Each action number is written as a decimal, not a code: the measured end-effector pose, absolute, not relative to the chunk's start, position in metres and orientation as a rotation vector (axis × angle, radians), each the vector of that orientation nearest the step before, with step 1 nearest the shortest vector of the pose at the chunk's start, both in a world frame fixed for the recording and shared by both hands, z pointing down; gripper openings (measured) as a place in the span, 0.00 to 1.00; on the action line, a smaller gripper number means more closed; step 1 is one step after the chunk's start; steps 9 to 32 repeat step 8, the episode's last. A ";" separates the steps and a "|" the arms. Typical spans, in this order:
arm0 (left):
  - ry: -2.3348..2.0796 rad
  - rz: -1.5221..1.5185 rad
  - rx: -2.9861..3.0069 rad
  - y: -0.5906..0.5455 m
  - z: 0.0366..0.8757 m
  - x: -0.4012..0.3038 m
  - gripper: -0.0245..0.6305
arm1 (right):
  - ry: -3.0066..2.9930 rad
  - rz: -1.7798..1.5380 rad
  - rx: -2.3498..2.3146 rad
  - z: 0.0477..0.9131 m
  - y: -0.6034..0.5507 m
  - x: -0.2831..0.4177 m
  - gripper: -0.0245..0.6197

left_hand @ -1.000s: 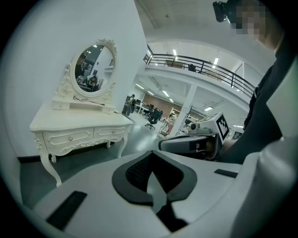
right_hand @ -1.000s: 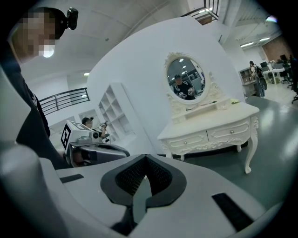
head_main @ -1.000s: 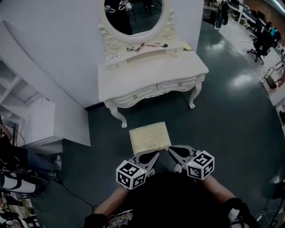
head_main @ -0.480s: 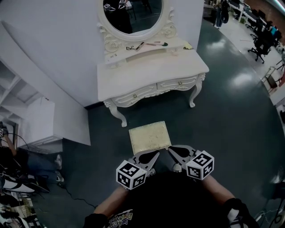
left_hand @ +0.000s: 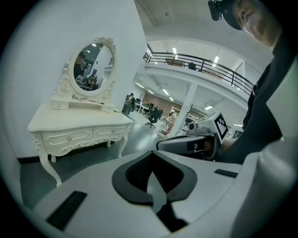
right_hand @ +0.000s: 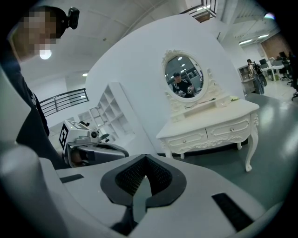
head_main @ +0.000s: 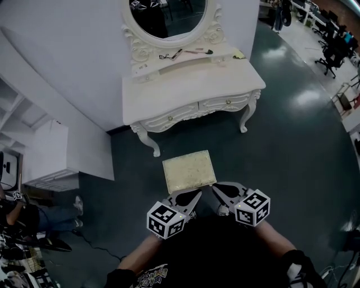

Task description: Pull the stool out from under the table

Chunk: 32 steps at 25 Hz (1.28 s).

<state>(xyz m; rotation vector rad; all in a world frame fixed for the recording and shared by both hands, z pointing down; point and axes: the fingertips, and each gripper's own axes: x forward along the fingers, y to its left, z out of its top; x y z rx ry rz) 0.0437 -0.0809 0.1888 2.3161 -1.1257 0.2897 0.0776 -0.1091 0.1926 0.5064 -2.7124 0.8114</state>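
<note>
Listing one stool, cream-topped and rectangular, standing on the dark floor in the open gap between the white carved bench and the person. In the head view no part of the stool lies beneath the bench top, and a strip of bare floor separates its far edge from the bench's front legs. Long axis: across the view, roughly parallel to the bench front and slightly skewed, so one long edge faces the person. Left gripper: jaws together, nothing between them, tips pointing up the view and slightly rightward at the middle of that near edge, just short of it. Right gripper: jaws together, likewise empty, tips pointing up the view and leftward, just beside the stool's near right corner; whether they touch it cannot be told. Both gripper views confirm the dark pads meeting edge to edge, and both look over the stool to the bench and its oval mirror, with the stool itself out of sight below the gripper bodies. Nearer hand: little to choose between them, the right perhaps marginally closer at the corner. Judgement: the stool appears already drawn out, so the task looks complete or nearly so. Any further pull would run straight back toward the person, square to the long axis, and would first need the jaws parted to take the near edge. Small toiletries lie on the bench's raised back shelf, well apart from the work.
</note>
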 end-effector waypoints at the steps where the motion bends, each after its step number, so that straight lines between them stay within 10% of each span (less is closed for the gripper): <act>1: -1.126 0.289 2.316 -0.081 0.190 0.044 0.05 | -2.713 0.810 0.505 0.193 -0.109 0.078 0.08; 32: -1.123 0.291 2.323 -0.083 0.189 0.048 0.05 | -2.716 0.804 0.512 0.193 -0.111 0.081 0.08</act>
